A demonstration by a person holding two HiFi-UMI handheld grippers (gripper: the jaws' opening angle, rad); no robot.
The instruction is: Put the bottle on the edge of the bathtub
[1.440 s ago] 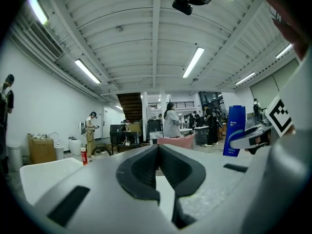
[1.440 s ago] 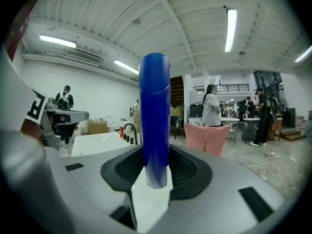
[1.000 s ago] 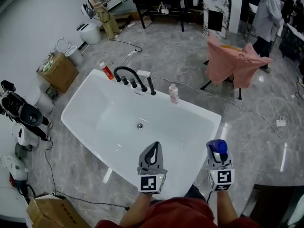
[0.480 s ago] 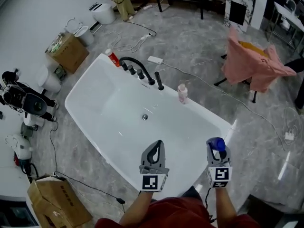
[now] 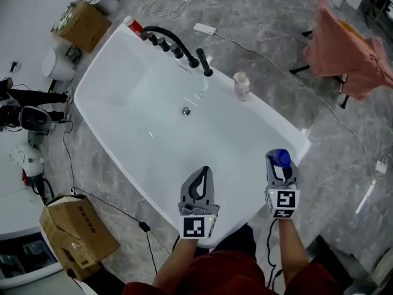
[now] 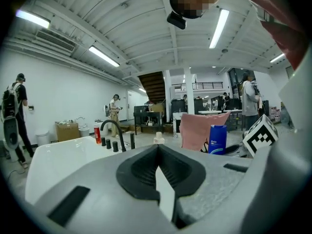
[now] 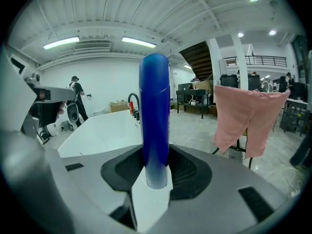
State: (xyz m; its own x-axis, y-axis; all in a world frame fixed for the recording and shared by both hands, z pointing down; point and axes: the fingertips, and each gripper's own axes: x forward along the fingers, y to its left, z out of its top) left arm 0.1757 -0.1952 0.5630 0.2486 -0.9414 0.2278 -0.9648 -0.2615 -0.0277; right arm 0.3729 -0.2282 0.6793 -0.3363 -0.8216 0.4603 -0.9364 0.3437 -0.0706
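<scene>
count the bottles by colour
blue bottle: 1
pink bottle: 1
red bottle: 1
total: 3

The blue bottle (image 5: 281, 158) stands upright at five o'clock, clamped by the right gripper (image 5: 280, 163). The rim of the white bathtub (image 5: 276, 118) lies just beside it.

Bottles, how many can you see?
3: blue bottle in the right gripper, pale bottle on the bathtub's far rim, red bottle at its far left corner. More may be hidden.
</scene>
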